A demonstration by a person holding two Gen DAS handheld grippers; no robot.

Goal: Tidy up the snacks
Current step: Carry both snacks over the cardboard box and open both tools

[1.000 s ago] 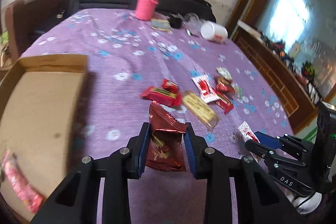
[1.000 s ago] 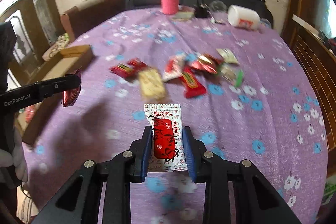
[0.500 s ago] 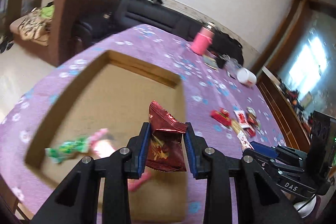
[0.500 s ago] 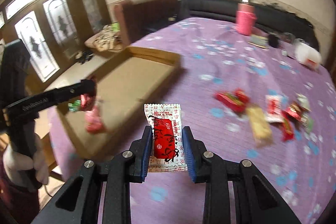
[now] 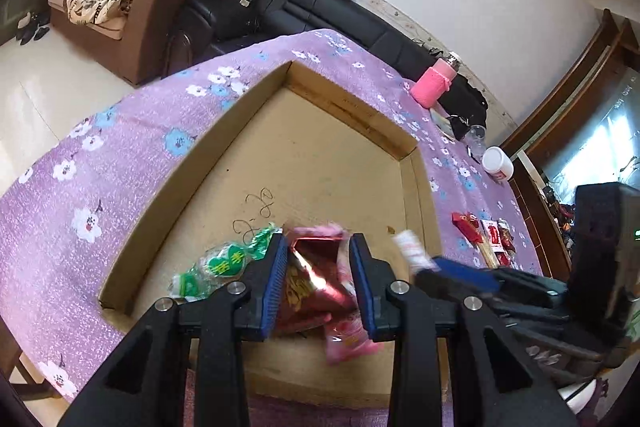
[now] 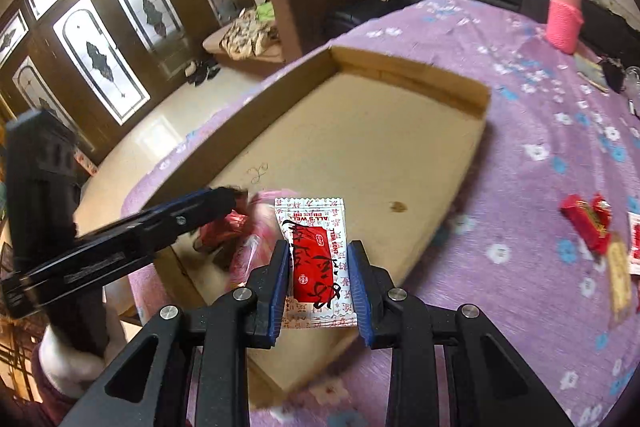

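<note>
My left gripper [image 5: 320,279] is shut on a dark red foil snack packet [image 5: 310,283] and holds it low over the near end of the shallow cardboard box [image 5: 352,111]. A green wrapped candy [image 5: 224,265] and a pink packet [image 5: 348,337] lie in the box beside it. My right gripper [image 6: 320,263] is shut on a white and red snack packet [image 6: 314,251], over the box's near edge [image 6: 404,75]. The left gripper shows in the right wrist view [image 6: 224,199], just left of mine.
The box sits on a purple flowered tablecloth [image 6: 520,187]. Several loose snacks [image 6: 588,219] lie to the right of the box. A pink bottle [image 5: 434,87], a white jar [image 5: 498,165] and small items stand at the far end. A black sofa [image 5: 320,11] is behind.
Both grippers have swung left from the snack pile to over the cardboard box, each still holding its packet. The left gripper has dropped lower into the box, near the green candy.
</note>
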